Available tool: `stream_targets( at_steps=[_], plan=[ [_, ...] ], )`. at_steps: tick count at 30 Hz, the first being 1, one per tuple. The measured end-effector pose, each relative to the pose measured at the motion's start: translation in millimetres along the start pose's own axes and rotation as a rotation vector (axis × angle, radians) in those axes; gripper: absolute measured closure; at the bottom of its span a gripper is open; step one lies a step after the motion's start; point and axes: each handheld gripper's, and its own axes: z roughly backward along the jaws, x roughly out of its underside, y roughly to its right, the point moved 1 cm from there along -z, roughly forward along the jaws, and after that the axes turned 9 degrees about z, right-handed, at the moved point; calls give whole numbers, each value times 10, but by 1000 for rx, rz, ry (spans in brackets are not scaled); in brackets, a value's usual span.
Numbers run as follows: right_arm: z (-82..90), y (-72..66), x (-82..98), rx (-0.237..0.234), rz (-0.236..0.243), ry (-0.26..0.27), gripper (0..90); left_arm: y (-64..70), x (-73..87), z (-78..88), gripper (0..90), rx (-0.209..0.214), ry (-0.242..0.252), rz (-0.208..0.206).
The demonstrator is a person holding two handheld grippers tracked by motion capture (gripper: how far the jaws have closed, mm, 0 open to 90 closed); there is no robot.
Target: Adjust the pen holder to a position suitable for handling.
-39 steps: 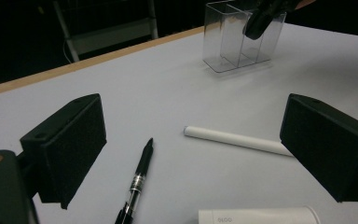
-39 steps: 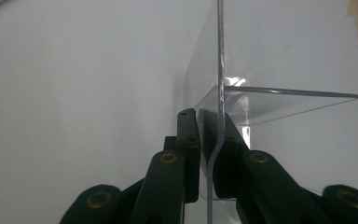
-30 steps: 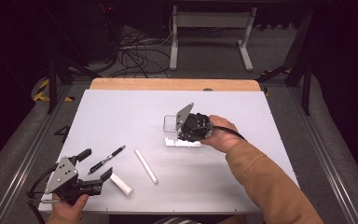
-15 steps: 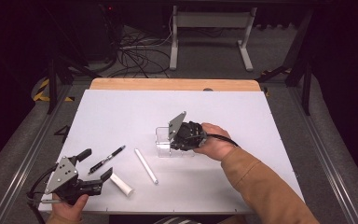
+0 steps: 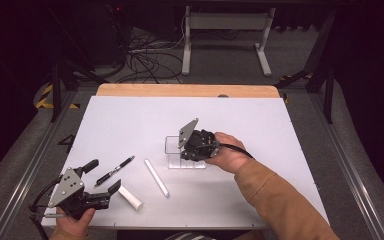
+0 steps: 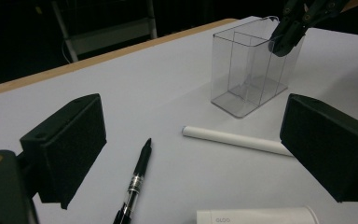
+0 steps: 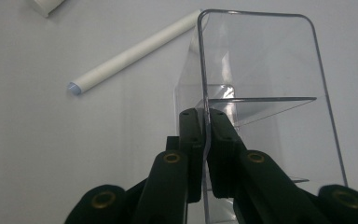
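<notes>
My right gripper [image 7: 204, 140] is clamped on the clear organizer's [image 7: 261, 93] wall; it has slid nearer the white tube [image 5: 157, 177] since a second ago. Left gripper [image 6: 193, 149] wide open, empty. Loading looks next.

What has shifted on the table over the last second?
The right tool, clamped on the clear container's wall, has dragged it toward the white stick and the person's side. The left tool, pen and white tube stayed put.
</notes>
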Motion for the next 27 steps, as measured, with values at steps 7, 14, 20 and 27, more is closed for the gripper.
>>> stream_targets(
  at_steps=[7, 14, 20, 27],
  plan=[
    [-12, 11, -4, 4, 0, 12, 857, 1, -1, 1, 76, 0, 1, 0],
    [-12, -6, 2, 17, -6, 14, 846, 0, 0, 1, 76, 1, 0, 0],
    [76, -20, 16, 42, -57, 72, 677, -3, -3, -3, 76, 1, -5, 2],
    [369, -67, 133, 126, -175, 255, 411, -26, -8, 3, 75, -5, 1, 5]
  ],
)
